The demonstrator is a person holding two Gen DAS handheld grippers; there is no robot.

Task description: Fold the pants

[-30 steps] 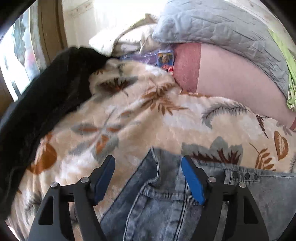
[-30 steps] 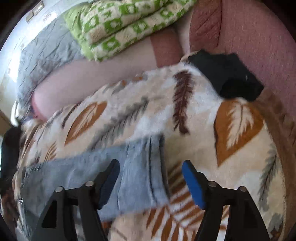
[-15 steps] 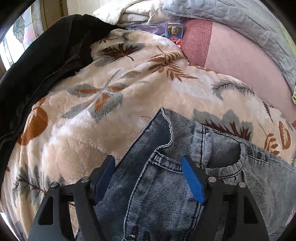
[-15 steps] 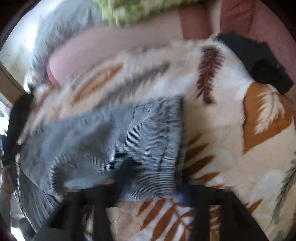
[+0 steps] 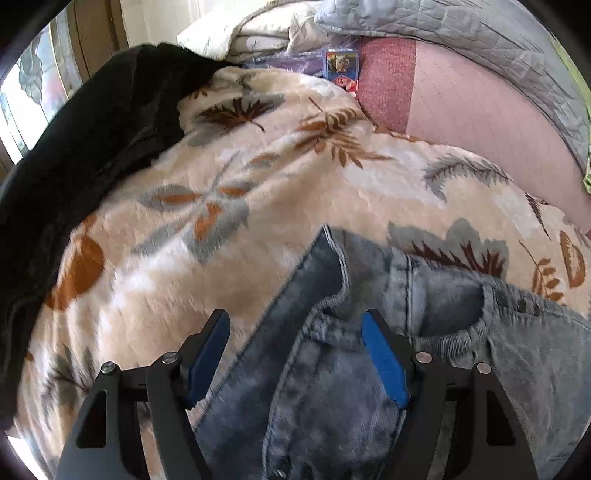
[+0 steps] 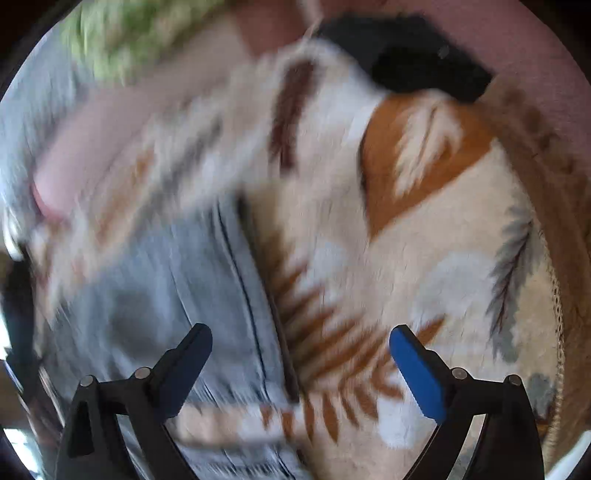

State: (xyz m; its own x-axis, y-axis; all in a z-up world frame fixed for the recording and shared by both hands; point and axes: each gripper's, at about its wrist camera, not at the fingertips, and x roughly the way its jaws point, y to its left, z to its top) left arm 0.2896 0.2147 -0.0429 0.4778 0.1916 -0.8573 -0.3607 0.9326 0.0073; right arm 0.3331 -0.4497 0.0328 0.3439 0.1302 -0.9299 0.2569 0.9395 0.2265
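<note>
Blue-grey denim pants (image 5: pixel 461 306) lie on a cream blanket with a leaf print (image 5: pixel 221 184). In the left wrist view their waistband corner and a belt loop lie under and between the blue pads of my left gripper (image 5: pixel 295 317). Its jaws stand wide apart, and no pad clearly presses the cloth. In the blurred right wrist view the leg end of the pants (image 6: pixel 166 288) lies flat on the blanket (image 6: pixel 424 258), its hem edge running between the fingers. My right gripper (image 6: pixel 301 332) hovers above the hem, its jaws opening wide with nothing gripped.
A black jacket (image 5: pixel 92 129) is heaped at the blanket's left edge. Behind are a grey quilt (image 5: pixel 461 33), a pink sheet (image 5: pixel 480 122) and a colourful packet (image 5: pixel 341 66). Another black garment (image 6: pixel 413 62) and a green patterned cloth (image 6: pixel 122 44) lie at the far side.
The right gripper narrowed over the pant hem half a second ago and now stands wide open, shifted right, with the hem lying on the blanket. More of the waistband shows under the left gripper.
</note>
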